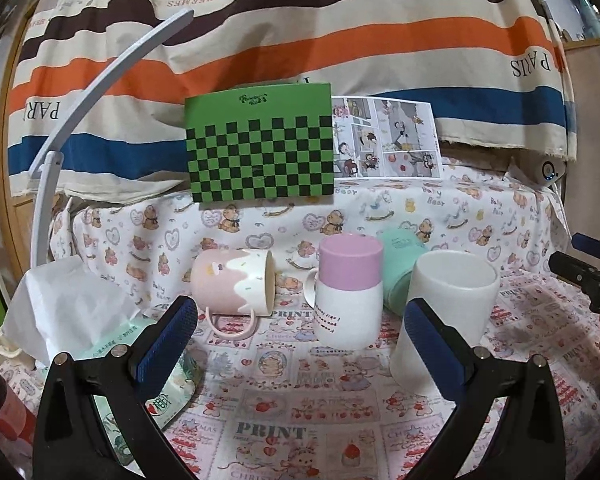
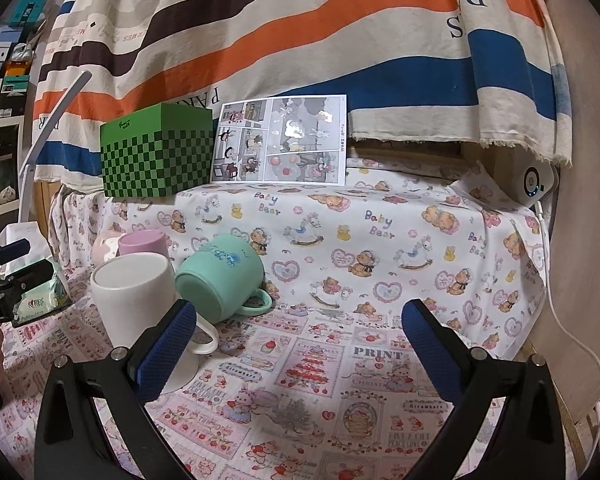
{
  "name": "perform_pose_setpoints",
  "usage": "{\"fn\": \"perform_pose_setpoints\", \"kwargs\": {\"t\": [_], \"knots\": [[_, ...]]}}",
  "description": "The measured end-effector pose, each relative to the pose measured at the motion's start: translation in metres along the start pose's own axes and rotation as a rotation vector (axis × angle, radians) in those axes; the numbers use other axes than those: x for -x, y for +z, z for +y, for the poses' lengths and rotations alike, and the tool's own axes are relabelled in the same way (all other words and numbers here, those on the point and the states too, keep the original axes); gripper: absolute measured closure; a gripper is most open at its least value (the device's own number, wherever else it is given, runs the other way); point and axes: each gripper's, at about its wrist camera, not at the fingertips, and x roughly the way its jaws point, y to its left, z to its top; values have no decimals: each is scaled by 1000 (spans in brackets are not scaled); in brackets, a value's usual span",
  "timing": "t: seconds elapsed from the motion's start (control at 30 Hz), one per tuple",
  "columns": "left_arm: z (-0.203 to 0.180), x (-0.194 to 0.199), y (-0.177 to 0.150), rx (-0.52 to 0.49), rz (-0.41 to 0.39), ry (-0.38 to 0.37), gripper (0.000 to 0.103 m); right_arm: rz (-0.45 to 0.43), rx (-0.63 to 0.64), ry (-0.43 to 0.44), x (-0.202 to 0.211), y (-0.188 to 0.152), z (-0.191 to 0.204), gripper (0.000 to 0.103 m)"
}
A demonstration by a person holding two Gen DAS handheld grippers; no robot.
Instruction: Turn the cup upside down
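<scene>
Two grippers hang above the printed tablecloth (image 1: 300, 400), each spread wide with nothing between its blue pads; the left gripper (image 1: 300, 340) sits low in its own view, its left pad (image 1: 168, 340) at 8 o'clock and its right pad at 4 o'clock; the right gripper (image 2: 300, 344) is likewise open over bare cloth, and in the left wrist view it shows only as a dark shape at 3 o'clock, well apart from the left one; nearest the left gripper, partly behind its right pad, stands the white cup (image 1: 448, 312), upright with its mouth up, while in the right wrist view it sits at 9 o'clock, its handle toward the camera and partly hidden by the left pad; just beyond it at 12 o'clock in the left view stands the pink-and-white cup (image 1: 348, 292), pink band uppermost; behind and between those two lies the mint green cup (image 2: 220, 280), tipped on its side with its handle resting on the cloth; at 10 o'clock lies the pale pink cup (image 1: 236, 288) on its side, mouth turned right, handle toward the camera; a tissue pack (image 1: 168, 376) lies at 8 o'clock under the left pad; farther back, on a raised ledge, sits the green checkered box (image 1: 260, 148), and just right of it leans a comic sheet (image 1: 384, 140); a striped cloth (image 1: 300, 40) hangs behind everything.
</scene>
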Motion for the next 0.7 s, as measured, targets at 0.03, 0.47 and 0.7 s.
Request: {"fn": "perform_pose_setpoints", "kwargs": {"t": [0.03, 0.47, 0.7], "knots": [[1, 0, 0, 3, 0, 1, 0, -1, -2, -3, 0, 0, 0, 0], [6, -1, 0, 26, 9, -19, 0, -1, -8, -9, 1, 0, -1, 0], [6, -1, 0, 30, 8, -15, 0, 0, -8, -9, 1, 0, -1, 0]]}}
